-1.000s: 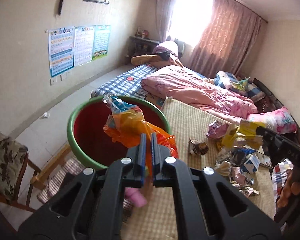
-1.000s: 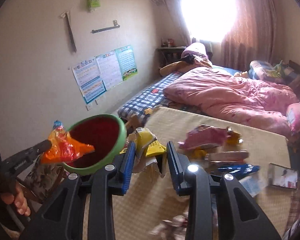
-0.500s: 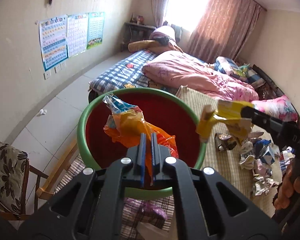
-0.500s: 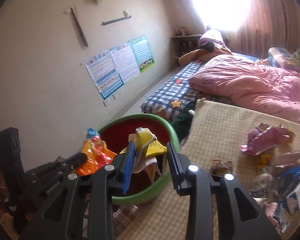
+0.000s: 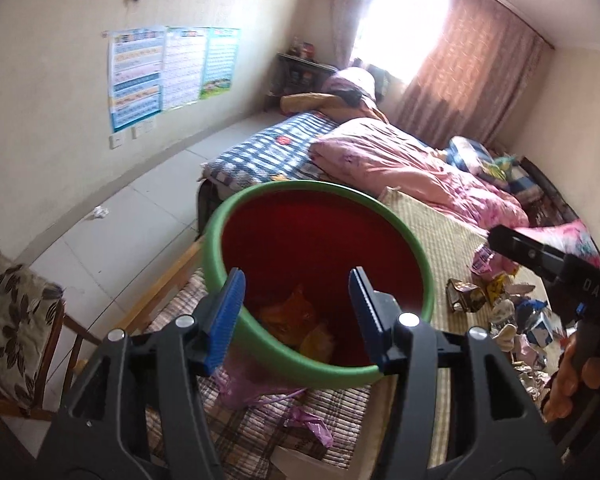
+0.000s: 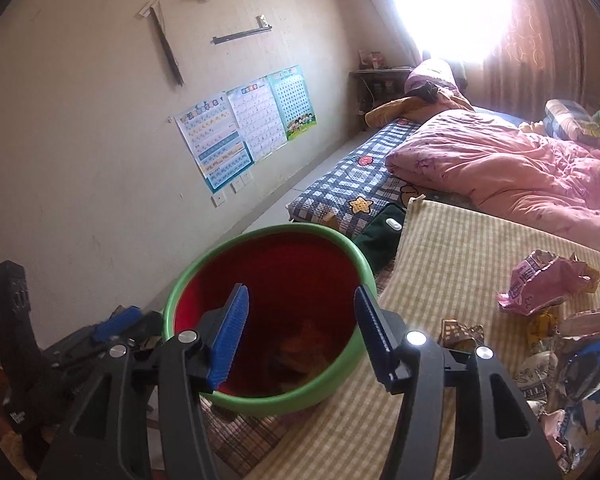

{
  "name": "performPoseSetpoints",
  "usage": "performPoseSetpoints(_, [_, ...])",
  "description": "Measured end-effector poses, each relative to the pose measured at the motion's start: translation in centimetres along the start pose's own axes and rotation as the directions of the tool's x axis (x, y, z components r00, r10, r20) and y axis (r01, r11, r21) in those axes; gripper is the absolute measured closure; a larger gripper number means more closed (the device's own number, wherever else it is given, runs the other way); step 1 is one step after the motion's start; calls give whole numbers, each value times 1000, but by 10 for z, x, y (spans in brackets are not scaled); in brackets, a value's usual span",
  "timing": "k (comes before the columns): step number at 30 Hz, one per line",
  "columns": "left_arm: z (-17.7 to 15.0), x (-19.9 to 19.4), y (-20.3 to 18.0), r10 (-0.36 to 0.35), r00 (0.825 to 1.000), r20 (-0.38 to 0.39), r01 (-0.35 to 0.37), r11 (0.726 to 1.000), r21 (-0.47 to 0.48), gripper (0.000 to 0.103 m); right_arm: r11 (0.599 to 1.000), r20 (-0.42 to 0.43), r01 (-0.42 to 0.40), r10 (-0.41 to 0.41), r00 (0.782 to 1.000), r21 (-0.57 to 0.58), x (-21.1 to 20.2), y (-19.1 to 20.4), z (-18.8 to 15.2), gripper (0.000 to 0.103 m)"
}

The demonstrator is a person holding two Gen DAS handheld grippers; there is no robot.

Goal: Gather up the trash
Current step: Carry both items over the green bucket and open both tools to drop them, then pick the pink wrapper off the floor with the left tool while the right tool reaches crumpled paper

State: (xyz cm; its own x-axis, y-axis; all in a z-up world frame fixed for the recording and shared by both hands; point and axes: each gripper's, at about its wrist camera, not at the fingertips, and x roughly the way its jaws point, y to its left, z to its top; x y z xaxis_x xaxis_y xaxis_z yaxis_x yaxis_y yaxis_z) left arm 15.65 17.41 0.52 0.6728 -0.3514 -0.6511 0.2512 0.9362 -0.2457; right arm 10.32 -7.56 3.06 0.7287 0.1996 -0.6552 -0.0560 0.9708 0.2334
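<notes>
A round bin (image 5: 216,248) (image 6: 180,288) with a green rim and red inside stands at the edge of a woven mat. Orange and yellow wrappers (image 5: 300,320) (image 6: 300,344) lie at its bottom. Over the bin's near rim my left gripper (image 5: 296,284) hangs, jaws opening, nothing between them. My right gripper (image 6: 300,300) is also above the bin, jaws opening and empty. The right gripper's black body (image 5: 540,256) shows at the right of the left wrist view, held by a hand (image 5: 576,376). Crumpled packets (image 6: 540,284) (image 5: 496,304) lie in a heap on the mat.
The woven mat (image 6: 460,248) covers a low bed with a pink quilt (image 6: 500,168) and a checked blanket (image 6: 352,180) behind. A wooden chair with a leaf-print cushion (image 5: 8,320) stands left of the bin. A paper scrap (image 5: 99,212) lies on the tiled floor.
Both grippers moved over the bin, then their jaws spread. The orange wrapper left the left jaws and the yellow packet left the right jaws; both now lie in the bin.
</notes>
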Motion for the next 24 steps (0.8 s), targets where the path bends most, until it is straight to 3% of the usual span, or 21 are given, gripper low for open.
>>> performPoseSetpoints(8, [-47,-55,13,174,983,56,-166,978,-123,51,997,11,-38,39,999,-73,-40,-17,-25,47])
performPoseSetpoints(12, [-97,-83,14,288,957,37,-270,930,-251,51,991,11,-75,76,997,-110,-67,-33,-39,45])
performPoseSetpoints(17, [-192,-100,6,363,930,-61,-359,861,-361,48,982,13,-95,99,995,-163,-107,-56,-65,44])
performPoseSetpoints(21, [-274,-96,-1,358,908,-219,-419,804,-422,48,975,-12,-102,101,995,-196,-125,-64,-79,43])
performPoseSetpoints(24, [-307,-100,-5,345,901,-263,-431,778,-457,48,971,-23,-91,89,996,-222,-129,-67,-89,42])
